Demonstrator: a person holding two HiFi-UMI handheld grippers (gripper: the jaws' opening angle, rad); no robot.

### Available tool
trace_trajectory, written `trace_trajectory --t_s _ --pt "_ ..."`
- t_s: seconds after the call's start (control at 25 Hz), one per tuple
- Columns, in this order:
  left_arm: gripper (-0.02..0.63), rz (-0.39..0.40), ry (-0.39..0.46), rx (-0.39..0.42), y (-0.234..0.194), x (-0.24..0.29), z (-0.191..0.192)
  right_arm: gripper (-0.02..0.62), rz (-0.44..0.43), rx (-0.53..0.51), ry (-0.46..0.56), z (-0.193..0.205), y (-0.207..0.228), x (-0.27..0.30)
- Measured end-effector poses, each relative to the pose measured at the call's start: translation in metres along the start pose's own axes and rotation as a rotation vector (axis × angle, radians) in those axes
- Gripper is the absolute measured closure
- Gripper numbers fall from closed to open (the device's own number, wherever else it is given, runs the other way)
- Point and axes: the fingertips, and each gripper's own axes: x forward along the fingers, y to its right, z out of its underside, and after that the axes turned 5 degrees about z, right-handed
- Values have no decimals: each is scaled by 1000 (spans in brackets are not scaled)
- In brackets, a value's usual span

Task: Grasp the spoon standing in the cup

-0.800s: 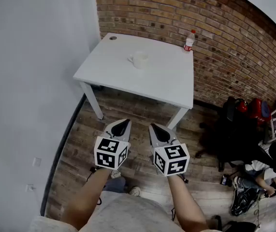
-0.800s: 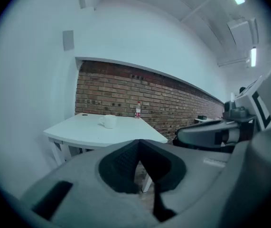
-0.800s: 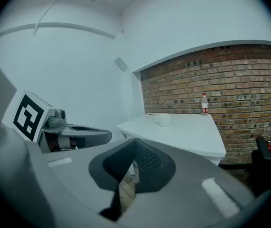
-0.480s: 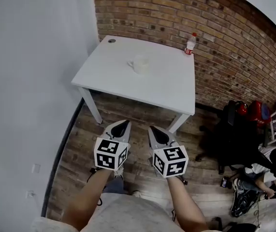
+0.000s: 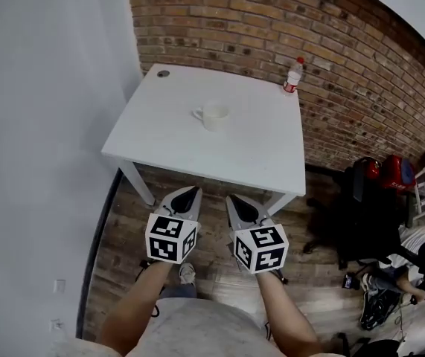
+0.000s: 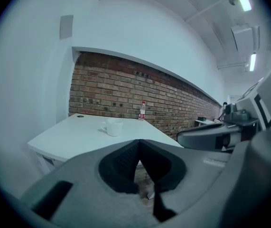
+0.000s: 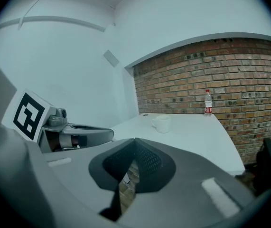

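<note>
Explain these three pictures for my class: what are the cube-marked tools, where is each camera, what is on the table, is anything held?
No robot: a person holds two hand tools, the left gripper and the right gripper, each with two jaws and a marker cube. The picture from above comes from a camera on the person's head; the other two come from cameras riding on the grippers, looking along their jaws. Both pairs of jaws are together, holding nothing. Ahead stands a white table bearing a white cup and a small bottle. No spoon can be made out in the cup.
</note>
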Motion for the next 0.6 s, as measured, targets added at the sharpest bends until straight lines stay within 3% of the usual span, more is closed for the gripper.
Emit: trace_trajectory --t_s 0.6 --pt "611 98 -5 55 -81 58 -58 589 90 1 6 -61 9 89"
